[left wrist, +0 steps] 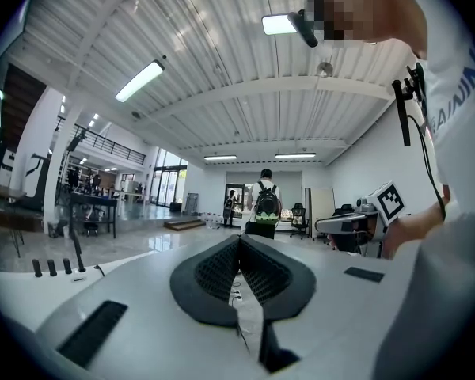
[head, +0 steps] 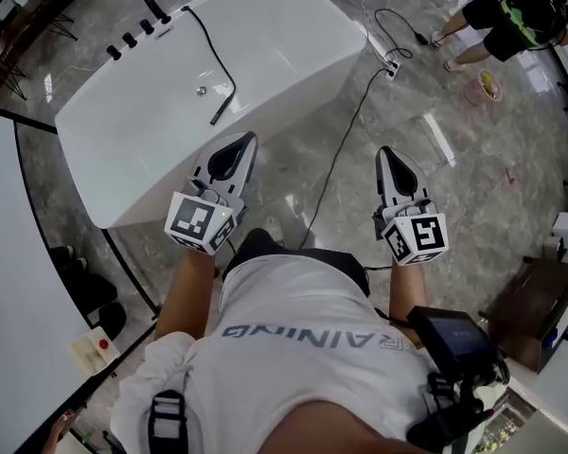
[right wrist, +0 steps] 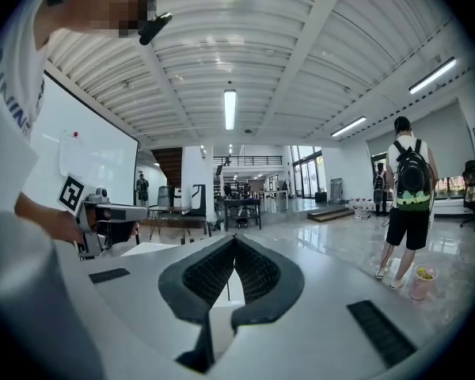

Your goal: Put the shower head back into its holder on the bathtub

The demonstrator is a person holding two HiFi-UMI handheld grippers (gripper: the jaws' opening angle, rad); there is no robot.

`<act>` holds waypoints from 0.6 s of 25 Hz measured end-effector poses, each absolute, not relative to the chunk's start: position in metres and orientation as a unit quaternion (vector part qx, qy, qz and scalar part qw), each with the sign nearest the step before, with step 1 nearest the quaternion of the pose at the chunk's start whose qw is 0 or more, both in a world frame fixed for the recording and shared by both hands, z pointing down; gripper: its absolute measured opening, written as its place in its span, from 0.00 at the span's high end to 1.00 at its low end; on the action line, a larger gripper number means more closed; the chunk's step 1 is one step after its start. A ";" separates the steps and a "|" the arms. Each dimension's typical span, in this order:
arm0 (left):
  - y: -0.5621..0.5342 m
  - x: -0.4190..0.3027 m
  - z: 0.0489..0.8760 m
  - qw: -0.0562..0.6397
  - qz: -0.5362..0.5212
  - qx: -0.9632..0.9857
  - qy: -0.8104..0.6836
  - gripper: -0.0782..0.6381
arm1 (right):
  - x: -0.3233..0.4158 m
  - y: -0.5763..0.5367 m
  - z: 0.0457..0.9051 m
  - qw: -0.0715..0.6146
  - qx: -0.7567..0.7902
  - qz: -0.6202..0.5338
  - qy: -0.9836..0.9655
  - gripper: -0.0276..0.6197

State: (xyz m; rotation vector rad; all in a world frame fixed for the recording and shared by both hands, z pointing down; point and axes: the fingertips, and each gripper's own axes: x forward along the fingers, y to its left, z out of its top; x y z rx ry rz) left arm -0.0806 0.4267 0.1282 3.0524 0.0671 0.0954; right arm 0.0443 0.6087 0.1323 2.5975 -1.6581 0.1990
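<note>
The glossy grey marble floor (head: pixel 454 187) carries a white bathtub (head: pixel 161 192) at the upper left of the head view, and a black shower head (head: pixel 220 112) lies inside the tub. Near the tub's far end a white power strip (head: pixel 391 61) lies on the floor, and a thin black cable (head: pixel 346 145) runs from it toward the camera wearer. Further right a pink bucket (head: pixel 488 85) stands near the feet of a standing person (head: pixel 511 12), and a brown cabinet (head: pixel 535 310) stands at the right edge.

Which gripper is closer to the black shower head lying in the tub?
Left. The left gripper hovers at the near rim of the bathtub, just short of the shower head; the right gripper is off to the side over the floor.
</note>
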 end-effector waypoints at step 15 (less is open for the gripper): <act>0.303 -0.069 0.140 0.055 0.035 0.997 -0.052 0.87 | 0.089 0.465 0.143 0.028 0.802 0.072 -0.593 0.94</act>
